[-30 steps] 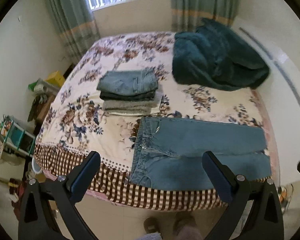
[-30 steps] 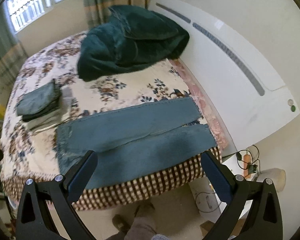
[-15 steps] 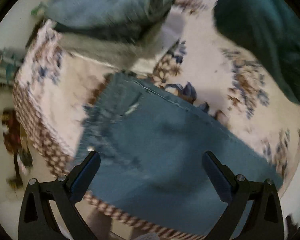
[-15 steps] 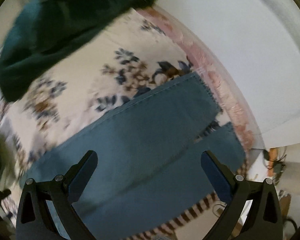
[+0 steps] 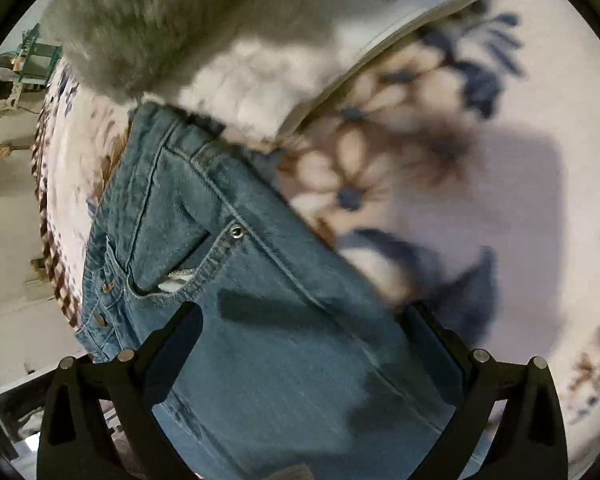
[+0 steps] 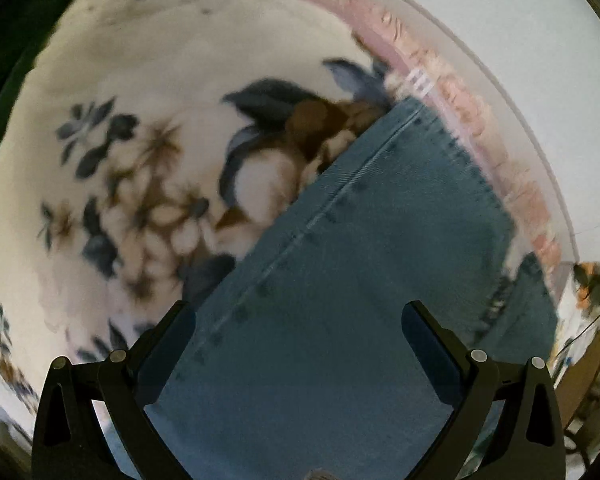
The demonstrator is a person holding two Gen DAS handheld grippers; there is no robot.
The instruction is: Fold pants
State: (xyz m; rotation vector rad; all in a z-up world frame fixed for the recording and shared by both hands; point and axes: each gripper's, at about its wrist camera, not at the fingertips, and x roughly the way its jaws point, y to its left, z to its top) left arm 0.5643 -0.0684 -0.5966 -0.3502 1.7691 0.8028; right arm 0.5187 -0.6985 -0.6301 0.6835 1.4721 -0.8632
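Blue jeans lie flat on the floral bedspread. The left wrist view shows their waistband, front pocket and rivet close up. My left gripper is open, low over the thigh near the far side seam, holding nothing. The right wrist view shows the leg end of the jeans with its hem near the bed's pink edge. My right gripper is open just above the far leg, empty.
A stack of folded clothes, grey and white, lies just beyond the waistband. A white headboard rises past the hem. The dark green blanket is at the far left. Floor and clutter lie off the bed's left side.
Both grippers have dropped from a high view of the whole bed to close over the jeans, left at the waist end, right at the leg end. Both stayed open.
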